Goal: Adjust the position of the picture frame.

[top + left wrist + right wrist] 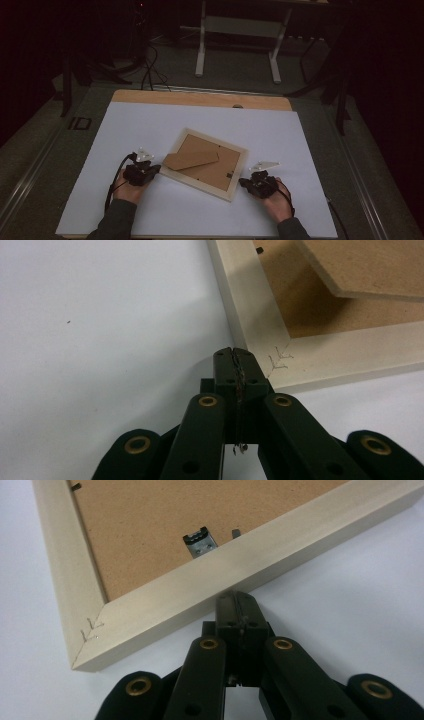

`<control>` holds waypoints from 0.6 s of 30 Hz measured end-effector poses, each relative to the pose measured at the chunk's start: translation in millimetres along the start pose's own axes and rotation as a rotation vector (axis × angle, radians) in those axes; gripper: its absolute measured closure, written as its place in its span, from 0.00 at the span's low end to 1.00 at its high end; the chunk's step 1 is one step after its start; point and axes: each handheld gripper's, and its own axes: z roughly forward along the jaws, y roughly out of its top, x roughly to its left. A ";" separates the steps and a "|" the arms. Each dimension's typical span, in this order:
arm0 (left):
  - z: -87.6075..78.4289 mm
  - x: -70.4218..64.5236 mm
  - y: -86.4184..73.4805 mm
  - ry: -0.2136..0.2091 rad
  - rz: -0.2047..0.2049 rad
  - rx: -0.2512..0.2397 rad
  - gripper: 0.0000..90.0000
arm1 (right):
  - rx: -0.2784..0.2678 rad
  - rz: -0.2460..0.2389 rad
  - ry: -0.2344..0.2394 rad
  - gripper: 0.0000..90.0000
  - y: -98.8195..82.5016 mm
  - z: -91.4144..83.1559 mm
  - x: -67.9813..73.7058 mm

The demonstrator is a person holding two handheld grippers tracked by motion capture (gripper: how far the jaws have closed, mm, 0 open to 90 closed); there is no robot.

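Dim room, dark floor, white stand legs (202,50) at the back. White sheet (150,125) covers a wooden table (200,98).

Picture frame (205,162) lies face down near the sheet's middle, turned at an angle to the sheet edges. Pale wood border, brown backing board (165,525) up, easel stand flap (192,160) lying across the back. Metal hanger clip (201,542) sits on the backing just inside the border rail.

Left gripper (234,356): jaws together, nothing between them, tips right at the frame's corner by the mitre joint (280,357); contact not clear. In the high view it sits at the frame's left corner (150,169).

Right gripper (235,600): jaws together, empty, tips up against the outer edge of the border rail, near the hanger clip. High view puts it at the frame's near-right corner (250,182).

2 hands, 1 on each side of the frame, both low on the sheet.
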 end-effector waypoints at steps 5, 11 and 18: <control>-0.3 -1.1 0.1 -0.005 0.000 -0.009 1.00 | -0.005 0.004 -0.032 1.00 4.8 3.6 -3.2; -1.2 -3.0 0.3 -0.020 0.011 -0.018 1.00 | -0.021 0.034 -0.045 1.00 8.9 7.6 -9.0; -1.5 -8.2 0.6 -0.044 0.027 -0.031 1.00 | 0.020 0.023 -0.012 1.00 1.7 -2.1 -4.0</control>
